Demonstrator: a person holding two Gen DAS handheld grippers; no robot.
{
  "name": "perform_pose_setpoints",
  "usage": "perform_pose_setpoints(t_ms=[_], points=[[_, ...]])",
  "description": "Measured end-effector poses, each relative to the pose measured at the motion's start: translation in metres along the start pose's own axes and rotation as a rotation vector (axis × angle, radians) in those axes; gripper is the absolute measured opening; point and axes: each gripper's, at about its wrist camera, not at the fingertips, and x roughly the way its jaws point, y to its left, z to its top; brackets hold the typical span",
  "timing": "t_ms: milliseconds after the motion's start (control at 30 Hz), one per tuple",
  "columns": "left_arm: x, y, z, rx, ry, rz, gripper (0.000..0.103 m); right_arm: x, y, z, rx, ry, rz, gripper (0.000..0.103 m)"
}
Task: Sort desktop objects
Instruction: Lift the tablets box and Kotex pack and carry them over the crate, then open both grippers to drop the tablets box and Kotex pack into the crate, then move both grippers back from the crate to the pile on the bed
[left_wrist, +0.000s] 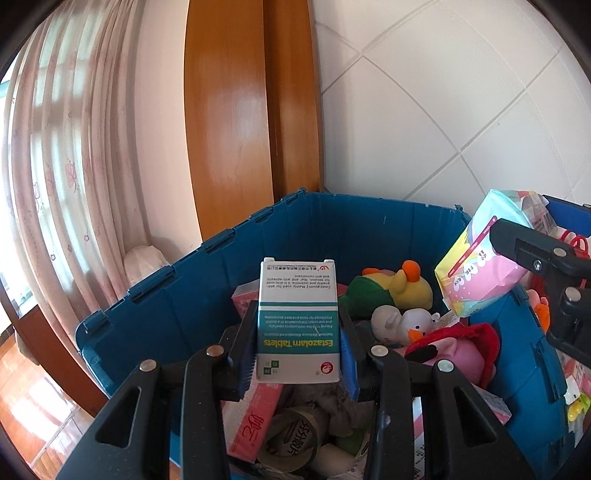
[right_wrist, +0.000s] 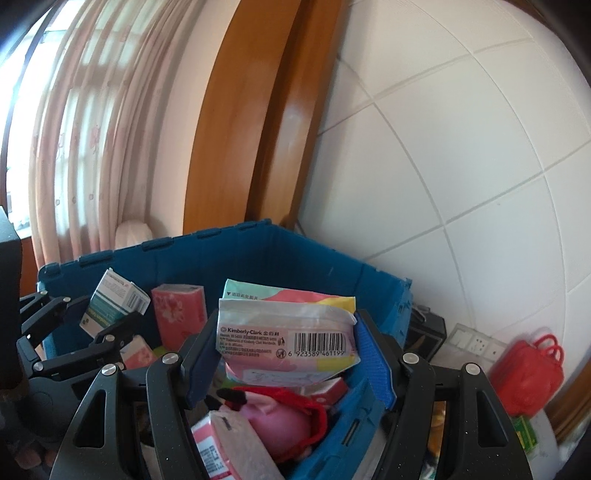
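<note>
My left gripper (left_wrist: 299, 363) is shut on a white and teal Estazolam tablet box (left_wrist: 298, 317), held over the blue storage bin (left_wrist: 207, 295). The box also shows in the right wrist view (right_wrist: 114, 299). My right gripper (right_wrist: 288, 363) is shut on a pastel tissue pack (right_wrist: 286, 332), held above the bin's (right_wrist: 236, 258) right side. The pack shows in the left wrist view (left_wrist: 484, 254) at the upper right. The bin holds plush toys, tissue packs and a tape roll (left_wrist: 291, 439).
In the bin lie a yellow duck plush (left_wrist: 406, 284), a white toy (left_wrist: 402, 321) and a pink and red plush (left_wrist: 458, 349). Right of the bin stand a red case (right_wrist: 528, 373) and a socket strip (right_wrist: 476, 341). Tiled wall, wooden door and curtain behind.
</note>
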Motion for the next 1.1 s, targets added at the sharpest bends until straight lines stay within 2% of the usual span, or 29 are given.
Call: perform_pose_setpoints(t_ms=[33,67,133,167,200,267,533,700,900,1100], points=[[0.001,0.001,0.000,-0.006,0.012,0.001,0.038,0.001,0.000,0.001,-0.003,0.001,-0.004,0.072],[0.002,0.001,0.001,-0.011,0.020,0.001,0.040,0.003,0.001,0.002,-0.005,0.005,-0.012,0.081],[0.004,0.002,0.000,-0.015,0.035,-0.001,0.054,0.004,0.001,0.003,-0.009,0.006,-0.018,0.096],[0.003,0.003,0.000,-0.015,0.032,0.005,0.065,0.002,0.002,0.002,-0.012,0.002,-0.029,0.100],[0.001,0.003,0.000,-0.016,0.026,0.013,0.072,0.001,0.002,0.002,-0.015,0.002,-0.038,0.101],[-0.003,0.005,-0.001,-0.020,0.017,0.012,0.075,-0.001,0.001,0.002,-0.012,0.000,-0.046,0.103],[-0.020,0.010,-0.001,-0.035,0.004,-0.005,0.078,-0.021,-0.013,-0.011,0.026,0.009,-0.042,0.103],[-0.040,0.003,-0.004,-0.046,-0.027,-0.039,0.078,-0.045,-0.029,-0.032,0.072,0.018,-0.041,0.103],[-0.076,-0.030,-0.003,-0.029,-0.115,-0.157,0.078,-0.081,-0.070,-0.071,0.160,0.042,-0.089,0.103],[-0.106,-0.089,-0.002,0.000,-0.176,-0.305,0.079,-0.127,-0.141,-0.122,0.250,0.078,-0.256,0.103]])
